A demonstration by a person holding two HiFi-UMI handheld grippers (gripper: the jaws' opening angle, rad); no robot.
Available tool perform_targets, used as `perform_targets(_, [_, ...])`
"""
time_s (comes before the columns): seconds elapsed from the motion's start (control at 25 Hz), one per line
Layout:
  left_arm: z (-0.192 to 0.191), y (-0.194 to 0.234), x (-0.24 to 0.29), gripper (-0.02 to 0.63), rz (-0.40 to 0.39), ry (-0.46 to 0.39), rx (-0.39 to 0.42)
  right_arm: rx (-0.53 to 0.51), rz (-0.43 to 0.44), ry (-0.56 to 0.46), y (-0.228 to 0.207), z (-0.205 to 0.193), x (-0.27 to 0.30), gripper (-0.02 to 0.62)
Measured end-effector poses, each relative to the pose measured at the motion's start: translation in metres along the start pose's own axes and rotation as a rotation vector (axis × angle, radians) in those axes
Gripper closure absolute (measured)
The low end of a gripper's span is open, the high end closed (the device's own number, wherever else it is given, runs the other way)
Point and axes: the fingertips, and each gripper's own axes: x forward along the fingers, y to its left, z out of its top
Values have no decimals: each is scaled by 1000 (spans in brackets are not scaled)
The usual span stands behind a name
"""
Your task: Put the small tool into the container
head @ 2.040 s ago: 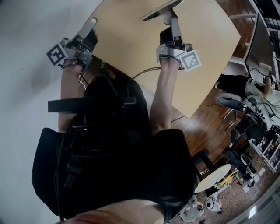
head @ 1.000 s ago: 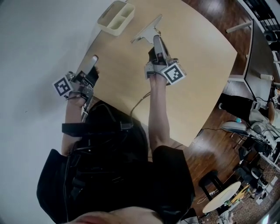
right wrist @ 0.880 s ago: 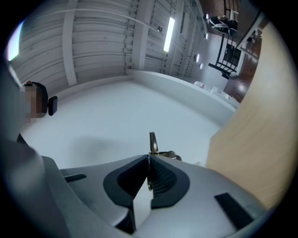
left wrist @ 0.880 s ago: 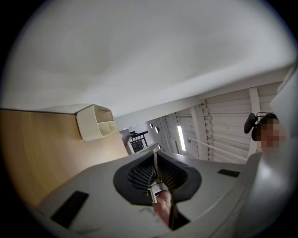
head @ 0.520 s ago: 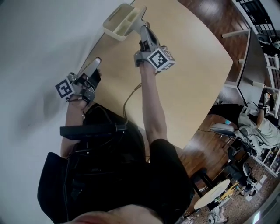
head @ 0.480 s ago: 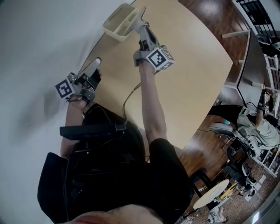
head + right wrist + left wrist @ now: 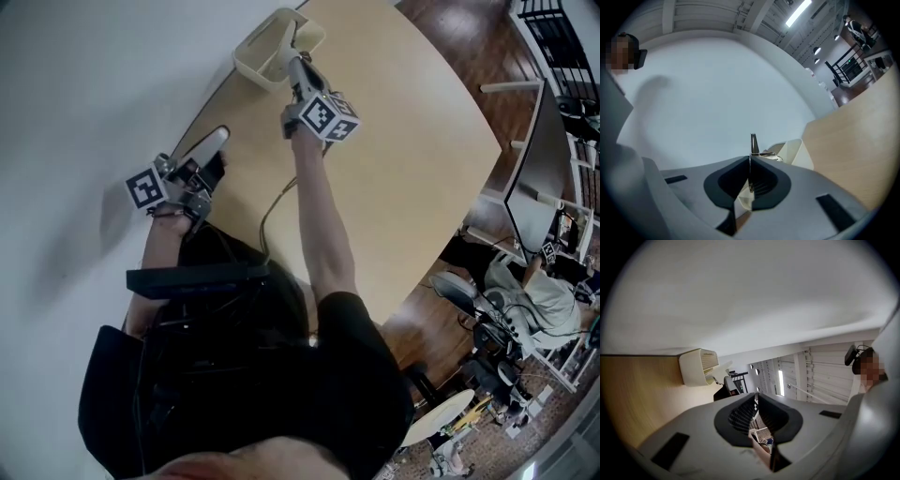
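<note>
A cream plastic container (image 7: 265, 58) with compartments stands at the far edge of the wooden table (image 7: 412, 159). My right gripper (image 7: 294, 66) reaches over its rim, shut on the small tool (image 7: 753, 142), a thin flat metal piece held edge-on between the pads. The container (image 7: 796, 151) lies just beyond that tool in the right gripper view. In the head view the tool is hard to make out against the container. My left gripper (image 7: 210, 142) hovers at the table's left edge, shut and holding nothing. The container (image 7: 697, 366) shows ahead of it in the left gripper view, with my left gripper (image 7: 756, 398) pointing past it.
A white wall runs along the table's left side. A thin cable (image 7: 270, 201) lies on the table near my body. Off the table to the right are a dark monitor (image 7: 527, 178), chairs and a seated person (image 7: 539, 302) on the wooden floor.
My right gripper has carried the tool toward the table's far edge, from the open tabletop to over the container. The left gripper has stayed at the table's left edge.
</note>
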Motion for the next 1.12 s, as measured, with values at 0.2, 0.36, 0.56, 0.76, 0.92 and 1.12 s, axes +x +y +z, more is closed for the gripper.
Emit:
perform_targets(0.2, [1,5,-2,583,12,-12,-4,-66,7,83,4,-20,1,601])
perform_targets(0.36, [0,4,-1,583,8,-8,-2,-120,39,152,16,-31,3,583])
perform_targets(0.56, [0,0,1,583,3,0,4,-163,25,189,26,-36,0,556])
perform_targets(0.76, [-1,-1,2,583,0,13,9,-158,33,166,37,-28,-10,492])
perform_targets(0.92, [0,-4,2,583,-6,22,12,-121,19,100,38,-14,-27,492])
perform_targets(1.12, [-2,-4,3,583,-16,35,19,-186,-37,161,13,-17,-22,492])
